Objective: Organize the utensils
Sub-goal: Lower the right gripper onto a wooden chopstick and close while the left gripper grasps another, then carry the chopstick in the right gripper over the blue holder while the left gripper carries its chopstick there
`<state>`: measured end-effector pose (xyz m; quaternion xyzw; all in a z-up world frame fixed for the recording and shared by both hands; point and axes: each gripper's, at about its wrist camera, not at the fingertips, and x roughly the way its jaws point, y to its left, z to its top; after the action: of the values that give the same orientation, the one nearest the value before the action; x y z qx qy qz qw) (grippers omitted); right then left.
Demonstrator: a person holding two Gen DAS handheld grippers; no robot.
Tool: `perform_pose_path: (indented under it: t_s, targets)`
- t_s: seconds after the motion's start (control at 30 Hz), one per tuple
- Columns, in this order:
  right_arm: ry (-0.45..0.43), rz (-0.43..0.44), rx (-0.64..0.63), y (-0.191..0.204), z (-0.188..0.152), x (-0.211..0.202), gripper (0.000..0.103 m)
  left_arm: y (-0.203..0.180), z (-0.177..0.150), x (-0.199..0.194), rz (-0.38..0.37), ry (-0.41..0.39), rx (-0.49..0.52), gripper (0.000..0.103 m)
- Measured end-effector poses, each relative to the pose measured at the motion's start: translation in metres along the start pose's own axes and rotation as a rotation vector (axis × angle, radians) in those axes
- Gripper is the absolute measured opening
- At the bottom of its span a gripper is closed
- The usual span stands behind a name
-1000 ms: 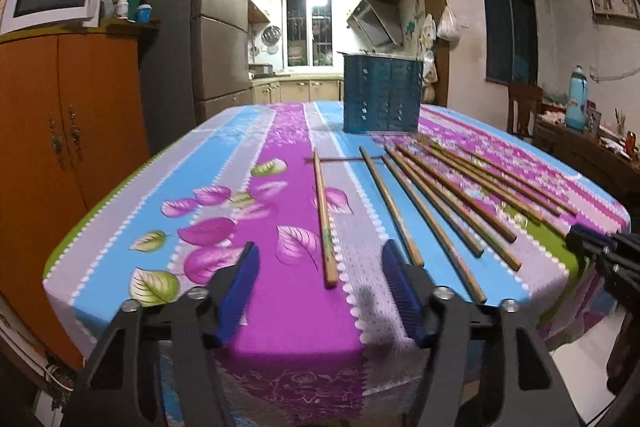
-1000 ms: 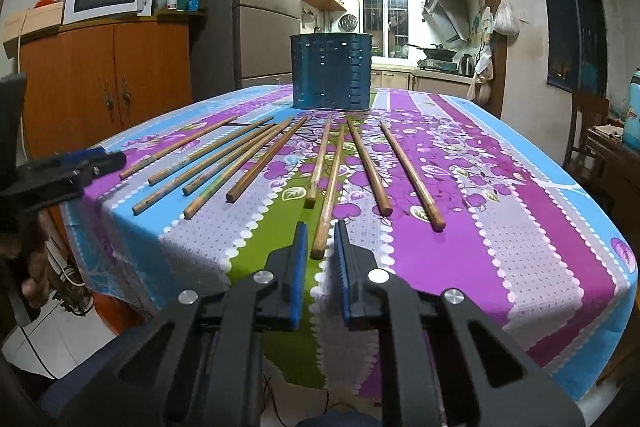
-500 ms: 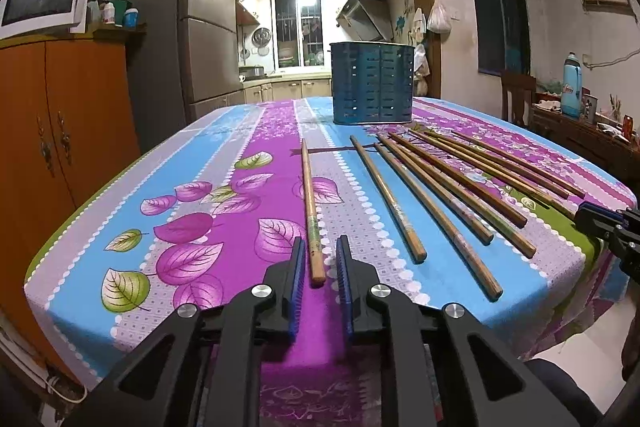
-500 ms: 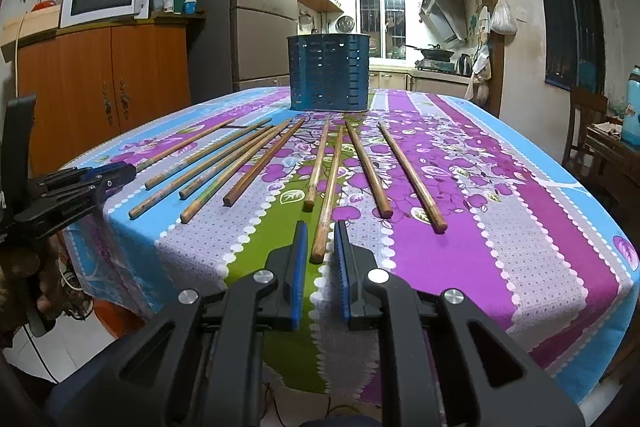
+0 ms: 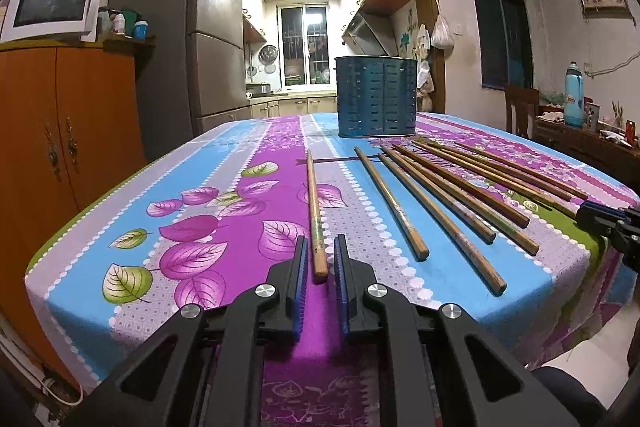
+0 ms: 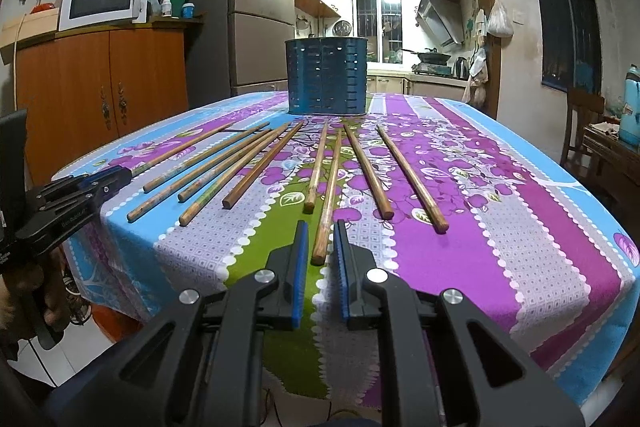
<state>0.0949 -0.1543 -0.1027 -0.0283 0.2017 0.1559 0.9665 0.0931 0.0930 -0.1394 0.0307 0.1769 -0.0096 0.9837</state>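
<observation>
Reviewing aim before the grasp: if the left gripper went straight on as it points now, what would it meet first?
The near end of the lone chopstick, already lined up between the fingers of the left gripper. Contact can't be confirmed; depth is unclear.

Black plastic left gripper (image 5: 320,247) and right gripper (image 6: 320,233), ribbed blue pads (image 5: 301,287), silver screws (image 6: 377,275).

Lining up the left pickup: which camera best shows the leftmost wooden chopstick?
The left wrist view: the leftmost wooden chopstick lies full-length, centred. The right wrist view shows it far left, its near end hidden behind the left tongs.
</observation>
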Motion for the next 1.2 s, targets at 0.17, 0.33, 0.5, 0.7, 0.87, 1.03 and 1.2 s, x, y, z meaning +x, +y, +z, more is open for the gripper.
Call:
perform_pose_path:
  t_s: [0.17, 0.33, 0.5, 0.7, 0.87, 1.03, 1.2]
  targets:
    - [-0.016, 0.008, 0.027, -0.002, 0.004, -0.002, 0.005, 0.002, 0.003, -0.002, 0.0, 0.009, -0.023, 0.008]
    - [-0.059, 0.004, 0.03, -0.005, 0.018, -0.016, 0.005, 0.002, 0.015, -0.015, -0.008, -0.032, -0.022, 0.008]
    - [-0.134, -0.002, 0.001, -0.006, 0.048, -0.037, 0.005, 0.006, 0.051, -0.042, -0.017, -0.135, -0.03, 0.008]
    - [-0.237, 0.011, -0.066, -0.006, 0.1, -0.057, 0.005, 0.003, 0.102, -0.055, -0.039, -0.234, -0.021, 0.008]
    - [-0.233, 0.05, -0.093, -0.012, 0.144, -0.047, 0.005, -0.004, 0.148, -0.044, -0.066, -0.255, 0.02, 0.008]
    - [-0.188, 0.073, -0.113, -0.017, 0.177, -0.026, 0.005, -0.014, 0.195, -0.023, -0.092, -0.219, 0.074, 0.008]
    - [-0.106, 0.113, -0.097, -0.025, 0.198, 0.001, 0.005, -0.012, 0.222, 0.008, -0.117, -0.152, 0.06, 0.008]
